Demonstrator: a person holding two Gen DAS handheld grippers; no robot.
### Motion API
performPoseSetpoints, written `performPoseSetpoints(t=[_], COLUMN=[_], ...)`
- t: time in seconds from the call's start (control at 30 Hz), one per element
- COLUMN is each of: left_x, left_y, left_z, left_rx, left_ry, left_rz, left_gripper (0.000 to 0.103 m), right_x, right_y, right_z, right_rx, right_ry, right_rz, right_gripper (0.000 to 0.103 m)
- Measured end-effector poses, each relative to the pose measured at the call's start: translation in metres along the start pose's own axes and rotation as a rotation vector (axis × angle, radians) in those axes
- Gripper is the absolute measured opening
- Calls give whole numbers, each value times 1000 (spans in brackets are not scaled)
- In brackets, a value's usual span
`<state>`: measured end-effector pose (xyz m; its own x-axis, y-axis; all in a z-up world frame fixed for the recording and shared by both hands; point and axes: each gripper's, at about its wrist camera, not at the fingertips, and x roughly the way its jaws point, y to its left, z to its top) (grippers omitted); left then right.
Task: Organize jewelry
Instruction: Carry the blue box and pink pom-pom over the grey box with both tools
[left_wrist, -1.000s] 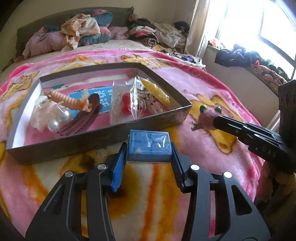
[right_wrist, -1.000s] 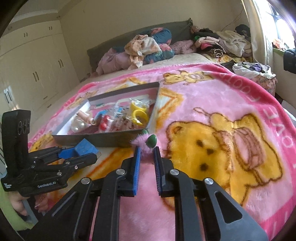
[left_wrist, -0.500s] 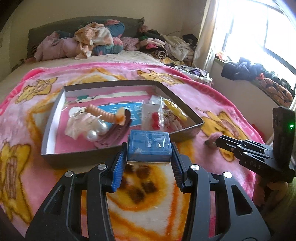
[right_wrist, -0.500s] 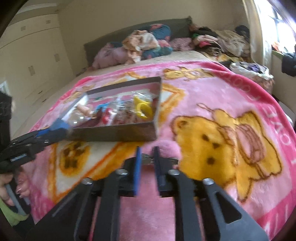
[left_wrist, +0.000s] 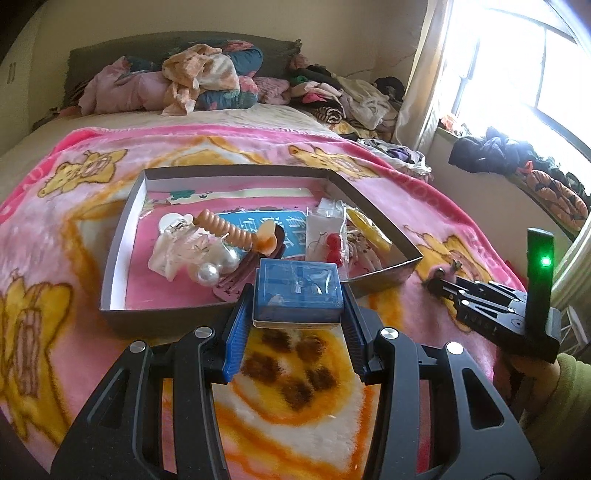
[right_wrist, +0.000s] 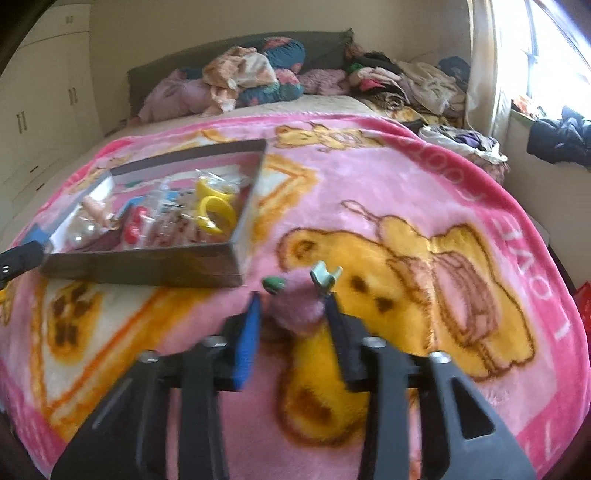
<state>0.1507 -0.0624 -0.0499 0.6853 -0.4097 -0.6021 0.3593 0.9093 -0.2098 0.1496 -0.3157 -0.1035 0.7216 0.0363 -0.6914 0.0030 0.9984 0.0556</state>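
My left gripper (left_wrist: 297, 308) is shut on a small blue box with a clear lid (left_wrist: 297, 288), held above the blanket just in front of the grey cardboard tray (left_wrist: 122, 229). My right gripper (right_wrist: 293, 306) is low over the blanket by the tray's near right corner (right_wrist: 236, 266). A fluffy pink hair clip with green ends (right_wrist: 299, 295) sits between its jaws, which are closing; a slim gap shows beside the left pad. In the left wrist view the right gripper (left_wrist: 434, 280) touches down beside the tray.
The tray holds pearl pieces (left_wrist: 208, 273), a ribbed orange clip (left_wrist: 229, 230), red beads in a bag (left_wrist: 332, 247) and yellow rings (right_wrist: 216, 214). A pink bear blanket (right_wrist: 406, 206) covers the bed. Piled clothes (left_wrist: 207, 77) lie at the head, more on the window ledge (left_wrist: 517, 158).
The right gripper came down with the pink clip to the blanket at the tray's corner, and its jaws now stand wider. The left gripper rose and drew back with the blue box.
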Motion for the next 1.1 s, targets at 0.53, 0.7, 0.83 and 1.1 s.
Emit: performPoseSetpoints(t=[0.53,0.7,0.83,1.1], left_x=[1,4,7,17], left_y=[24,36,44,57], left_z=[19,24,24,22], left_rx=[-36,-54,-70,-95], left_ry=[-38,-43,-38,-12], left_rz=[60,90,107,136], left_gripper=[37,37,37,37], right_x=[-29,-21,-14,1], right_y=[46,66,82,106], right_z=[39,50,57,58], right_rx=[-17,-42,-73,-119], right_ry=[-93,-91,-87,-54], right_rz=[222,255,280,309], right_gripper=[24,24,24,25])
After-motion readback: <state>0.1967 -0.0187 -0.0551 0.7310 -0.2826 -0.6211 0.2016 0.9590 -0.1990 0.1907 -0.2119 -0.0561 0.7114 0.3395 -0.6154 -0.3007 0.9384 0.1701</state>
